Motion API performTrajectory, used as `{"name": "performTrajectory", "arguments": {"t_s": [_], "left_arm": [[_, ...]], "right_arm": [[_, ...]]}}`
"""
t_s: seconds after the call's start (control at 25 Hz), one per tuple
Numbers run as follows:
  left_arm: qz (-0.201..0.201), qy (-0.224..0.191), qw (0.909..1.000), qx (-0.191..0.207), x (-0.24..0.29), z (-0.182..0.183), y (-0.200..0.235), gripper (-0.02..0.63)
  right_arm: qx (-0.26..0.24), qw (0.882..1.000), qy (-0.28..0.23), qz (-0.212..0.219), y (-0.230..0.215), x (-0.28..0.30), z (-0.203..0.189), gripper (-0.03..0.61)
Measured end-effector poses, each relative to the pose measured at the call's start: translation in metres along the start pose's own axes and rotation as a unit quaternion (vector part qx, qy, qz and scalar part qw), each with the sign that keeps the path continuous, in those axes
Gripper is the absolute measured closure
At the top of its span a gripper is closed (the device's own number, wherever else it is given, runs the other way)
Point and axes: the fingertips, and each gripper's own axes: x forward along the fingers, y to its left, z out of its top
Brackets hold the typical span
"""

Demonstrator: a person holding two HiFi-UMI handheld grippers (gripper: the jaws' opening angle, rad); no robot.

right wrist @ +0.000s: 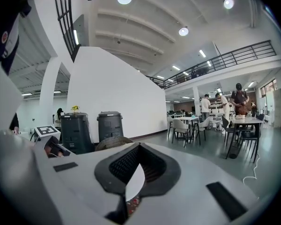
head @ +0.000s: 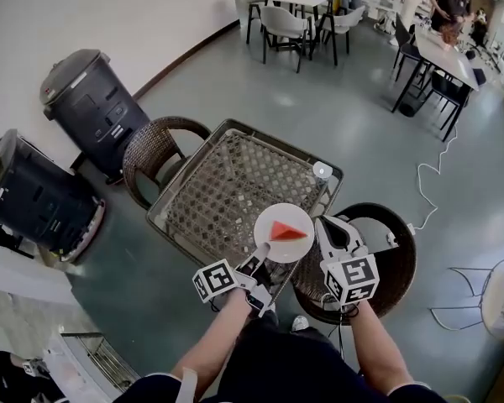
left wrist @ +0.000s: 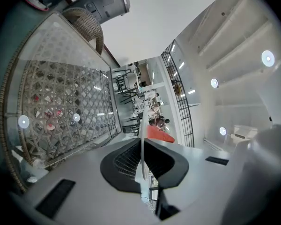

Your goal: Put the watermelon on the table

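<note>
The red watermelon slice [head: 287, 232] lies on a white plate [head: 273, 215]. The left hand-held gripper [head: 261, 259] pinches the plate's near edge, its jaws almost together. The right hand-held gripper [head: 322, 230] pinches the plate's other side the same way. The plate is up over the near edge of the woven, glass-topped worktop [head: 203, 193]. A round brown chair [head: 154, 152] stands beside it.

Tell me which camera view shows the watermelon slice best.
The head view: the whole red watermelon slice lies in plain sight on the white plate. The left gripper view shows only a red corner of it beyond the plate's edge. The right gripper view shows only the plate's edge, no slice.
</note>
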Motion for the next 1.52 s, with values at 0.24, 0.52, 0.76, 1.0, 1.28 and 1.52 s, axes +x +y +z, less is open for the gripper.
{"name": "performTrajectory", "arguments": {"t_s": [0.24,0.52,0.76,1.0,1.28,1.52], "left_arm": [[0.001,0.026,0.9997,-0.002,0.014,0.018,0.013,0.598],[0.012,0.043,0.999,-0.008,0.03,0.032,0.042,0.597],[0.015,0.059,0.9981,-0.006,0.049,0.038,0.07,0.598],[0.034,0.075,0.9965,-0.014,0.067,0.041,0.102,0.597],[0.059,0.083,0.9943,-0.032,0.092,0.039,0.135,0.597],[0.079,0.083,0.9931,-0.025,0.109,0.038,0.158,0.597]], "right_arm": [[0.001,1.0,0.012,-0.023,-0.002,0.016,-0.002,0.577],[0.004,0.999,0.034,-0.037,-0.001,0.031,-0.019,0.577],[0.012,0.997,0.052,-0.051,-0.003,0.041,-0.035,0.577],[0.022,0.995,0.069,-0.073,-0.013,0.049,-0.047,0.577],[0.029,0.991,0.088,-0.092,-0.031,0.05,-0.061,0.577],[0.037,0.989,0.099,-0.103,-0.042,0.047,-0.071,0.577]]}}
